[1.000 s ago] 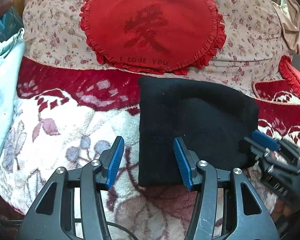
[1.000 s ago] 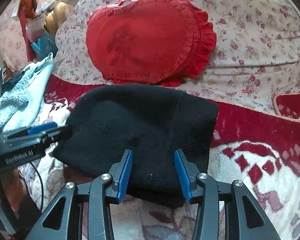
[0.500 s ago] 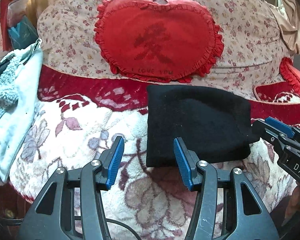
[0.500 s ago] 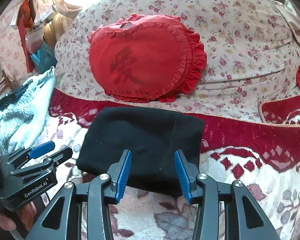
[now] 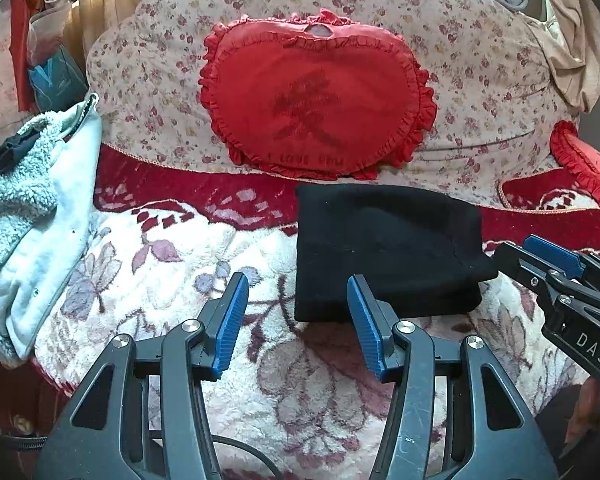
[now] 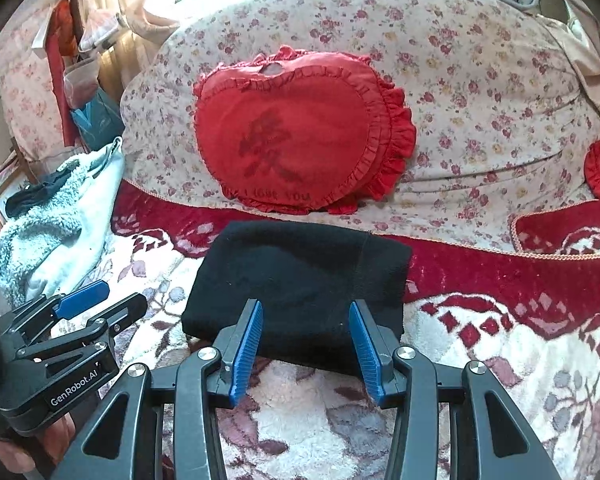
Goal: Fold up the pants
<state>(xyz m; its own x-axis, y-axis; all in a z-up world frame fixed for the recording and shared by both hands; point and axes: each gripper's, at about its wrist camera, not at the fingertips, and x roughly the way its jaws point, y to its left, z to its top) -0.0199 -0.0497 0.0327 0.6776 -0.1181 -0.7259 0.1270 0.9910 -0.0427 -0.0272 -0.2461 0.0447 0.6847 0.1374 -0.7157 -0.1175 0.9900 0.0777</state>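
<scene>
Pants (image 5: 383, 252) lie folded into a black rectangle on the floral blanket (image 5: 172, 264), just near of the red heart cushion (image 5: 315, 104). Left gripper (image 5: 296, 320) hangs spread wide, nothing between its pads. Right gripper (image 6: 305, 344) likewise gapes, clear of the cloth.

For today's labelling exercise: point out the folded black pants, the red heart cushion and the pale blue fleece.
folded black pants (image 5: 383, 252), left wrist view, centre
red heart cushion (image 6: 296, 136), right wrist view, face
pale blue fleece (image 5: 16, 200), left wrist view, fluffy lining
</scene>
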